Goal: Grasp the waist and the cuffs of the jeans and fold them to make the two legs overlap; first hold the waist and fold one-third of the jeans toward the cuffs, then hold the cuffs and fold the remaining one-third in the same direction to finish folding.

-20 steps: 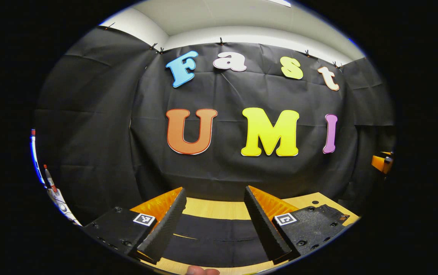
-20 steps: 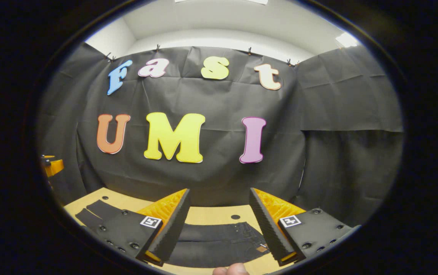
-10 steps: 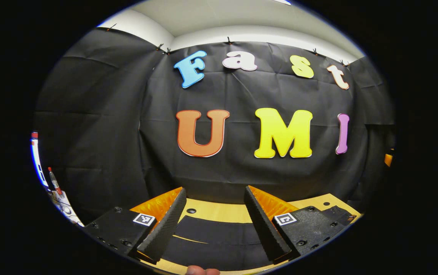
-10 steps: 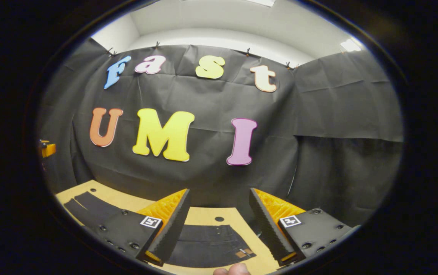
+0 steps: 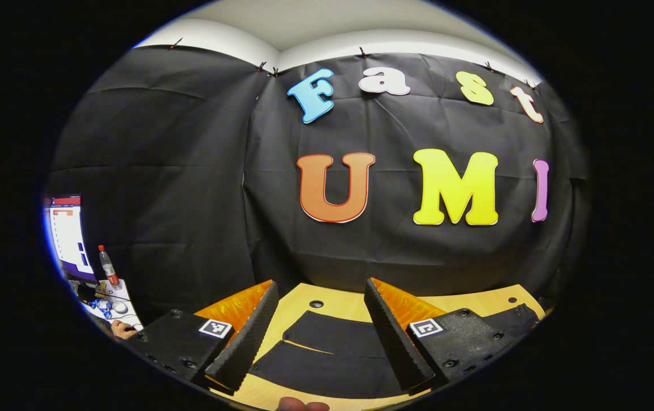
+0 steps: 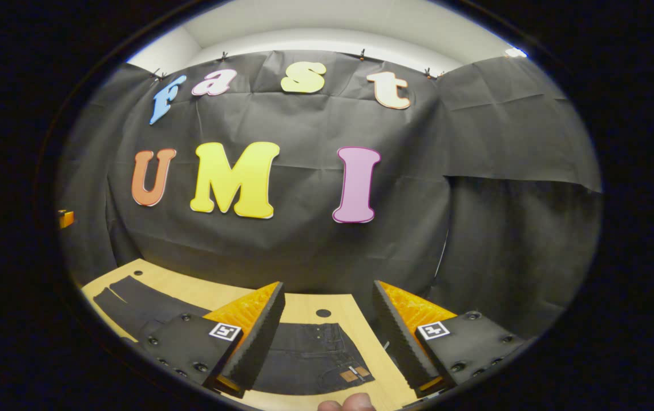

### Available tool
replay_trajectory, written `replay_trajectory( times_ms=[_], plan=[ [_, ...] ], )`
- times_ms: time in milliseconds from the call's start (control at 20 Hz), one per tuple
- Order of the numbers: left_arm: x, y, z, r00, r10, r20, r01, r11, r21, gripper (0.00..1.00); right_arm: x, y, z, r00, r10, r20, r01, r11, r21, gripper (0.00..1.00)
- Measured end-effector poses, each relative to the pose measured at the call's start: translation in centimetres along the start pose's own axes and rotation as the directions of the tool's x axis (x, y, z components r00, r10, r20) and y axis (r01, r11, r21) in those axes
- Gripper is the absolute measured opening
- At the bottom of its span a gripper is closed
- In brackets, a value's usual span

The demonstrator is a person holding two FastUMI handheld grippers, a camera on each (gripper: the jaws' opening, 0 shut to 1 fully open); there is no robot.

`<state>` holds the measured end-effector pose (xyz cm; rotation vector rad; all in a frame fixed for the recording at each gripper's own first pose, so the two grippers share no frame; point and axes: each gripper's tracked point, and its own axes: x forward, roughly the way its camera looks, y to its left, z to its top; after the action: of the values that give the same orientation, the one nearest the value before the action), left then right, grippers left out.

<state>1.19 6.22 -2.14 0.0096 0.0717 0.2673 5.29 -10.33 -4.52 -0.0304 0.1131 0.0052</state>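
Observation:
Dark jeans lie flat on a light wooden table. In the left gripper view the two cuffs (image 5: 327,337) lie spread side by side, and my left gripper (image 5: 321,331) hovers open just above them, holding nothing. In the right gripper view the waist (image 6: 315,351) with a brown patch shows between the fingers of my right gripper (image 6: 327,334), which is open and empty above it. The legs (image 6: 133,299) stretch off to the left in that view.
The wooden table (image 6: 207,291) has small round holes (image 6: 323,313) and ends at the black cloth wall. At the far left of the left gripper view stand a screen (image 5: 70,234) and a bottle (image 5: 107,268) on a side desk, beside a person's hand (image 5: 121,329).
Both views have swung: the left gripper turned left toward the cuffs, the right gripper turned right and tilted down over the waist. Both stay open.

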Motion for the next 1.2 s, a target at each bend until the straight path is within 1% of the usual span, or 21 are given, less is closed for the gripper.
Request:
replay_trajectory(
  times_ms=[50, 100, 150, 200, 250, 300, 350, 400, 500, 550, 650, 700, 750, 800, 850, 950, 1000, 1050, 1100, 1150, 1200],
  plan=[
    [0.1, -0.1, -0.4, 1.000, -0.008, -0.009, 0.008, 1.000, -0.002, 0.97, 0.2, 0.1, -0.3, 1.000, -0.007, -0.006, 0.007, 1.000, 0.007, 0.96],
    [0.2, 0.0, -0.7, 1.000, -0.011, -0.016, 0.011, 1.000, 0.002, 0.97, 0.3, 0.1, -0.5, 1.000, -0.010, -0.011, 0.011, 1.000, 0.012, 0.94],
    [0.4, -0.1, -1.1, 0.999, -0.021, -0.027, 0.021, 1.000, 0.004, 0.98, 0.4, 0.3, -1.0, 1.000, -0.012, -0.021, 0.013, 1.000, 0.017, 0.96],
    [0.7, -0.1, -1.7, 0.998, -0.042, -0.046, 0.042, 0.999, 0.001, 0.97, 0.5, 0.5, -1.4, 0.999, -0.015, -0.036, 0.015, 1.000, 0.023, 0.94],
    [1.1, -0.5, -2.5, 0.994, -0.079, -0.070, 0.078, 0.997, -0.006, 1.00, 0.6, 0.6, -1.8, 0.999, -0.016, -0.047, 0.017, 0.999, 0.029, 0.94],
    [1.3, -1.1, -3.6, 0.986, -0.125, -0.108, 0.123, 0.992, -0.023, 0.98, 0.6, 0.6, -2.3, 0.998, -0.018, -0.061, 0.020, 0.999, 0.036, 0.94],
    [1.5, -1.0, -4.7, 0.980, -0.145, -0.140, 0.141, 0.989, -0.037, 0.97, 0.7, 0.5, -3.1, 0.996, -0.020, -0.082, 0.024, 0.999, 0.041, 0.94],
    [1.6, -0.5, -6.0, 0.973, -0.149, -0.175, 0.143, 0.989, -0.048, 0.98, 0.7, 0.4, -3.8, 0.994, -0.024, -0.108, 0.029, 0.998, 0.048, 0.94],
    [1.7, 1.1, -8.0, 0.963, -0.138, -0.233, 0.124, 0.990, -0.073, 0.98, 0.5, 0.2, -5.6, 0.986, -0.030, -0.163, 0.042, 0.997, 0.069, 0.96],
    [1.7, 2.2, -9.1, 0.958, -0.123, -0.260, 0.104, 0.991, -0.084, 0.98, 0.6, -0.1, -6.4, 0.982, -0.040, -0.187, 0.054, 0.996, 0.068, 0.94],
    [1.5, 3.9, -11.3, 0.948, -0.090, -0.306, 0.059, 0.992, -0.110, 0.98, 0.4, -0.5, -7.8, 0.972, -0.051, -0.228, 0.071, 0.994, 0.079, 0.94],
    [1.4, 4.6, -12.6, 0.941, -0.079, -0.329, 0.037, 0.991, -0.131, 0.98, 0.5, -0.8, -8.4, 0.968, -0.056, -0.245, 0.080, 0.993, 0.086, 0.96],
    [1.4, 5.3, -13.6, 0.932, -0.070, -0.356, 0.016, 0.988, -0.154, 0.98, 0.4, -0.9, -9.0, 0.963, -0.058, -0.264, 0.084, 0.992, 0.091, 0.96],
    [1.4, 6.0, -14.8, 0.921, -0.059, -0.386, -0.013, 0.983, -0.181, 0.98, 0.4, -1.2, -9.7, 0.956, -0.060, -0.287, 0.091, 0.991, 0.098, 0.94],
    [0.9, 6.9, -16.1, 0.906, -0.050, -0.420, -0.045, 0.976, -0.215, 0.98, 0.4, -1.7, -10.6, 0.948, -0.061, -0.312, 0.101, 0.989, 0.112, 0.94],
    [0.3, 7.9, -18.9, 0.873, -0.044, -0.485, -0.118, 0.947, -0.298, 0.99, 0.5, -2.4, -12.3, 0.928, -0.058, -0.368, 0.127, 0.978, 0.164, 0.94],
    [-0.1, 8.0, -20.0, 0.854, -0.045, -0.518, -0.161, 0.925, -0.344, 0.99, 0.4, -2.5, -13.2, 0.915, -0.055, -0.399, 0.145, 0.969, 0.198, 0.94],
    [-0.5, 8.5, -21.1, 0.834, -0.048, -0.550, -0.208, 0.895, -0.394, 0.99, 0.7, -2.6, -14.0, 0.902, -0.052, -0.429, 0.165, 0.959, 0.229, 0.94],
    [-0.6, 8.8, -22.2, 0.815, -0.062, -0.577, -0.255, 0.854, -0.453, 0.99, 0.9, -2.9, -15.1, 0.885, -0.049, -0.464, 0.185, 0.950, 0.252, 0.94],
    [-1.0, 9.3, -23.3, 0.786, -0.075, -0.614, -0.315, 0.806, -0.501, 0.99, 0.8, -3.4, -16.3, 0.866, -0.045, -0.498, 0.204, 0.941, 0.269, 0.94],
    [-1.0, 10.0, -24.6, 0.760, -0.086, -0.644, -0.378, 0.748, -0.546, 0.99, 0.7, -3.6, -17.4, 0.845, -0.037, -0.534, 0.222, 0.932, 0.286, 0.94]
  ],
)
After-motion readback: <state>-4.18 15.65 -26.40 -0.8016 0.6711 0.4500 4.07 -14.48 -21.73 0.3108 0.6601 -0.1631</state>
